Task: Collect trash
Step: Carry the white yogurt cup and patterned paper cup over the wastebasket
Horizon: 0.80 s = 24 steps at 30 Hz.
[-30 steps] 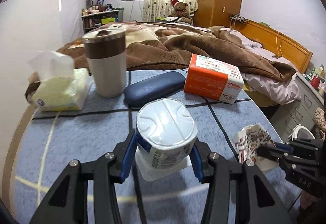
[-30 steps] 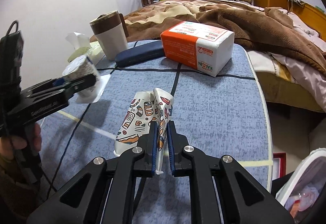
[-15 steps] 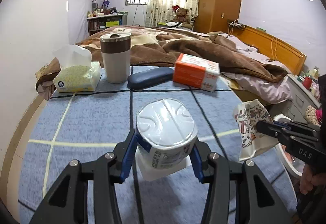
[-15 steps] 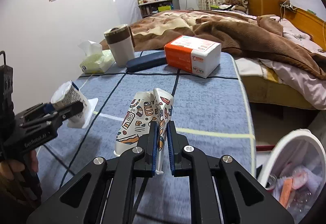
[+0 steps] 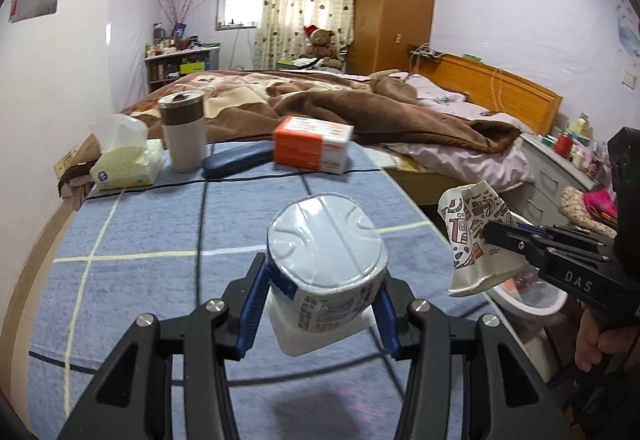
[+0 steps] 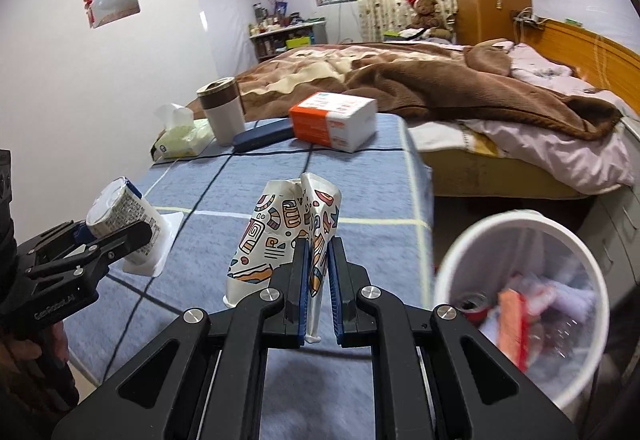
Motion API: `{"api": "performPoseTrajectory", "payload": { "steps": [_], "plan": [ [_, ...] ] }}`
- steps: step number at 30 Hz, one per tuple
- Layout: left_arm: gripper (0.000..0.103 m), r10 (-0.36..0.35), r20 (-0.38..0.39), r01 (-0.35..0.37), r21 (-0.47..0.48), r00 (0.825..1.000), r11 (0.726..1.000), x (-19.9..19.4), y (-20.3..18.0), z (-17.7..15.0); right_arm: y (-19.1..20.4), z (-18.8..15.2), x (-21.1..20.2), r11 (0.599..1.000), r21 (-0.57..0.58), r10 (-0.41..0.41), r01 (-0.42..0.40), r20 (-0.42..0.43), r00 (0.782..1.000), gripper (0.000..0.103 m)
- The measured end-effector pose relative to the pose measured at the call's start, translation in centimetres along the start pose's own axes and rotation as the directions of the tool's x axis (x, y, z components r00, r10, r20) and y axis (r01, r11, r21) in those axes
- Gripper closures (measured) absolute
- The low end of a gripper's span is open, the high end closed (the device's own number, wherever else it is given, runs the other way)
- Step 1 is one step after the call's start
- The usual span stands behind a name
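My left gripper (image 5: 320, 296) is shut on a white yoghurt cup (image 5: 326, 252) with a foil lid, held above the blue checked tablecloth (image 5: 140, 240). From the right wrist view the same yoghurt cup (image 6: 120, 216) shows at the left in the left gripper (image 6: 116, 240). A crushed patterned paper cup (image 6: 288, 232) is flattened between the pads of my shut right gripper (image 6: 318, 280). This paper cup (image 5: 476, 236) also appears at the right of the left wrist view, beyond the table's edge. A white trash bin (image 6: 520, 304) with trash inside stands on the floor to the lower right.
At the table's far end sit a tissue pack (image 5: 124, 164), a white and brown tumbler (image 5: 184, 132), a dark blue case (image 5: 236, 162) and an orange and white box (image 5: 312, 144). A bed with a brown blanket (image 5: 360, 108) lies behind. Drawers (image 5: 548, 180) stand at the right.
Both grippers have drawn back from the far end of the table and risen, each keeping its item. The trash bin has come into fuller view at the right.
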<state>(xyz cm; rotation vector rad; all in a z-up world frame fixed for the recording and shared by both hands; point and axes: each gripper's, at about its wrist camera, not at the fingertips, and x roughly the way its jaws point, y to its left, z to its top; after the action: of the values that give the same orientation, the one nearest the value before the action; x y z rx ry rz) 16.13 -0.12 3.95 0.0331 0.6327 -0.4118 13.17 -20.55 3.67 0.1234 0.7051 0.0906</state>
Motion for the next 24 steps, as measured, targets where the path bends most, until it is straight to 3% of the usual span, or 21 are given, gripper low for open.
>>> {"api": "performPoseTrajectory", "payload": {
  "steps": [9, 17, 24],
  "plan": [
    [0.053, -0.061, 0.024, 0.059, 0.083, 0.998, 0.995, -1.2, -5.7, -0.8, -3.5, -2.2, -4.4, 0.994, 0.066, -0.088, 0.084, 0.053, 0.995, 0.094],
    [0.053, -0.178, 0.013, 0.175, 0.123, 0.984, 0.977, -0.1, -11.5, 0.0, -7.5, -2.9, -7.7, 0.968, 0.128, -0.228, 0.216, 0.095, 0.969, 0.094],
    [0.053, -0.248, -0.024, 0.248, 0.172, 0.969, 0.953, 2.4, -16.5, 0.5, -11.9, -3.3, -8.5, 0.934, 0.200, -0.319, 0.298, 0.084, 0.944, 0.093]
  ]
}}
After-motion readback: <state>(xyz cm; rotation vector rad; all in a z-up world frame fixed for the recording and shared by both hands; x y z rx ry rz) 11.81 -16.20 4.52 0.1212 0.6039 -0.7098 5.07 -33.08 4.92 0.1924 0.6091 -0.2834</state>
